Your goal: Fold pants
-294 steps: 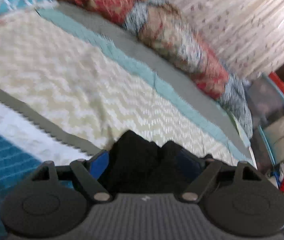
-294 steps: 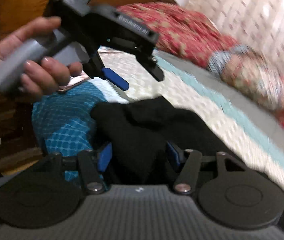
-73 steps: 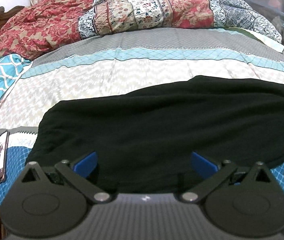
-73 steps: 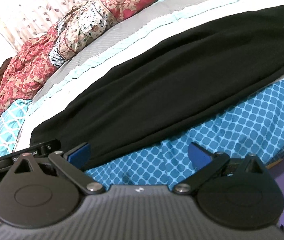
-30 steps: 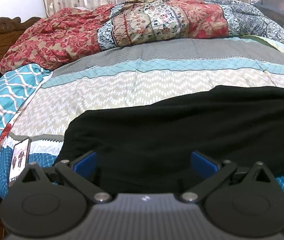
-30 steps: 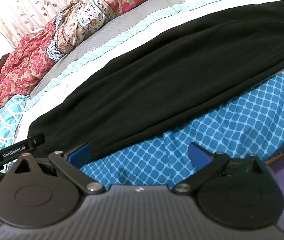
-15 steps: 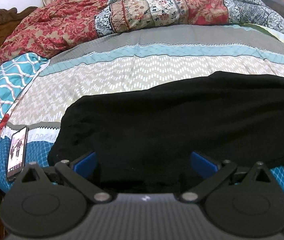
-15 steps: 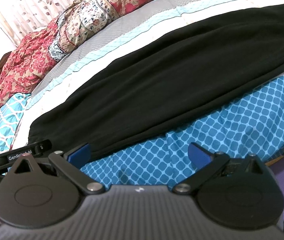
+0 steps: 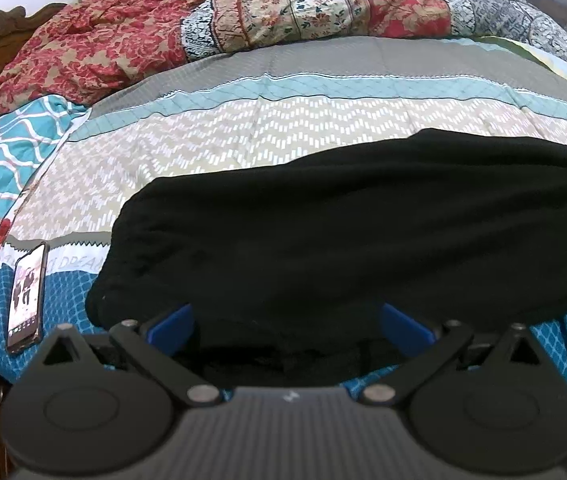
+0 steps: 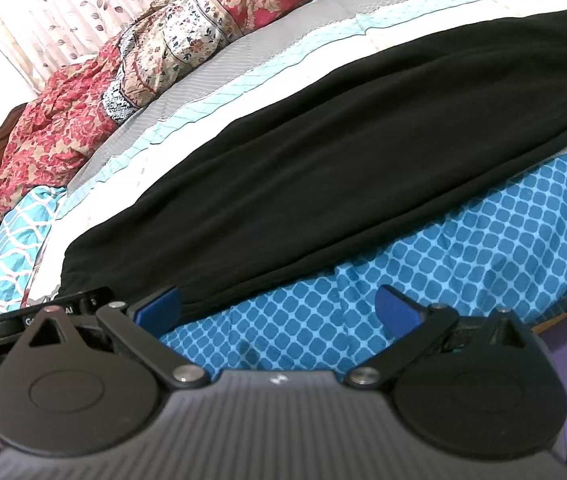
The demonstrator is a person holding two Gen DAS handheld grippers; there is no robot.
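Pants [image 9: 347,232] are lying flat on the bed [image 9: 283,120]; I am holding both grippers, left [image 9: 285,328] and right [image 10: 277,308], spread and empty, readying to pinch the near edge.

Bedspread [image 9: 79,262] had pale caps printed on its white band, just right of the phone [image 9: 25,294]: "DREA" was legible, rest hidden under the black pants [image 9: 343,232]. A few faint letters sat left of that word, too blurred to read. Phone screen showed a pic, no readable txt. In the right wrist view, the other gripper's black bar [image 10: 43,312] carried white print; only a "G" and approx "AI" showed, the middle being blocked by the near gripper's arm. Each gripper body [image 9: 289,396] bore a small white logo mark, no letters.
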